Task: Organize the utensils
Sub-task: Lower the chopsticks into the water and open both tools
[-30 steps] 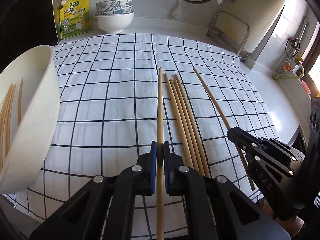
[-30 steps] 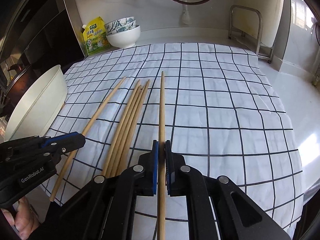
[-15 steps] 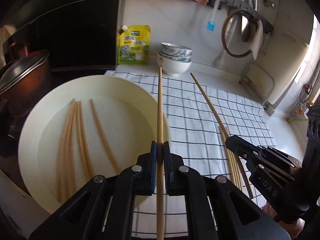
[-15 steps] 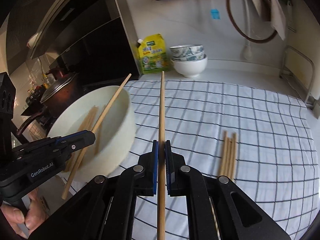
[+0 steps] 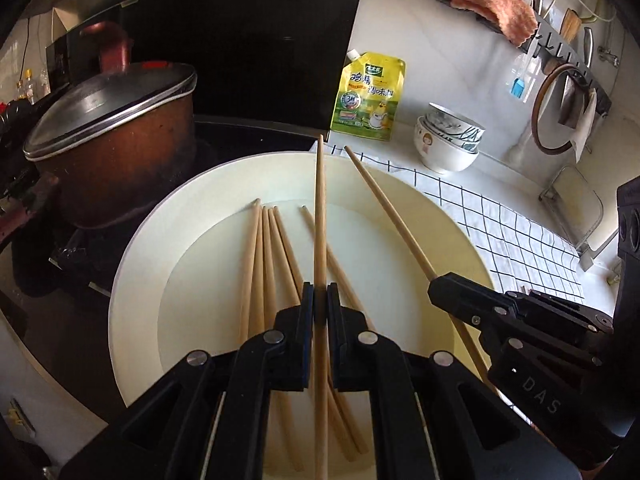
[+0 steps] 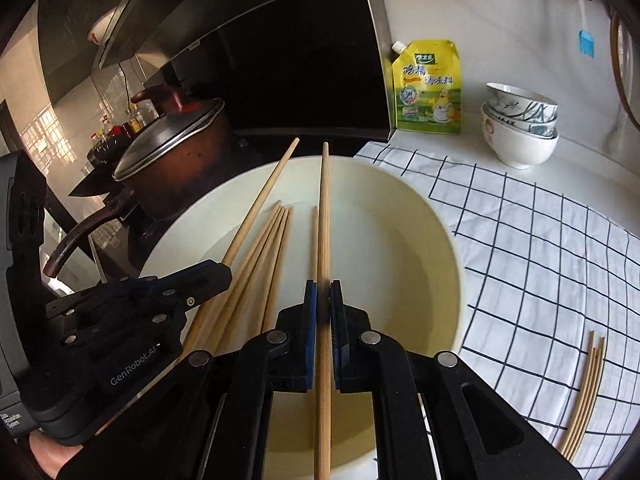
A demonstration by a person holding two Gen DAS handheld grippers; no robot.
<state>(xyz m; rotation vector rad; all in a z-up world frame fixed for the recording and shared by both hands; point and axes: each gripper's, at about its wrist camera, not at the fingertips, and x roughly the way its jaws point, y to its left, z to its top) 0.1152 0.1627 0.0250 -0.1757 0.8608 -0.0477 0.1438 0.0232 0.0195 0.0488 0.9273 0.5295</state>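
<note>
Below both of your grippers sits the big round cream-coloured bowl (image 5: 136, 280), with several loose wooden chopsticks (image 5: 256, 272) already lying flat in its bottom. To its far right, the white cloth with the black grid (image 6: 540, 240) covers the table, and a small bundle of remaining chopsticks (image 6: 584, 392) lies on it, well apart from the bowl on the near right. Beyond the bowl on the left stands a dark brown lidded pot (image 5: 112, 152).

Your left gripper (image 5: 320, 308) is pinched tight on one long wooden chopstick (image 5: 319, 208), which points forward across the bowl with its tip past the far rim. Your right gripper (image 6: 323, 308) is clamped the same way on a second wooden chopstick (image 6: 323, 220), also reaching over the bowl. Both sticks hang above the bowl, not yet resting in it.

To do this step well, I judge you should lower each gripper until the stick's far tip is inside the rim, line it up with the sticks already there, then spread the jaws gently so it drops flat. A release from this height risks a tip catching the rim and the stick tipping out.

Readable writing: "GenRobot.AI" on the left gripper's body, "DAS" on the right one's. The yellow stand-up seasoning pouch (image 6: 428, 88) beyond the bowl, beside stacked white patterned bowls (image 6: 520, 128), bears Chinese characters that I cannot read surely.
</note>
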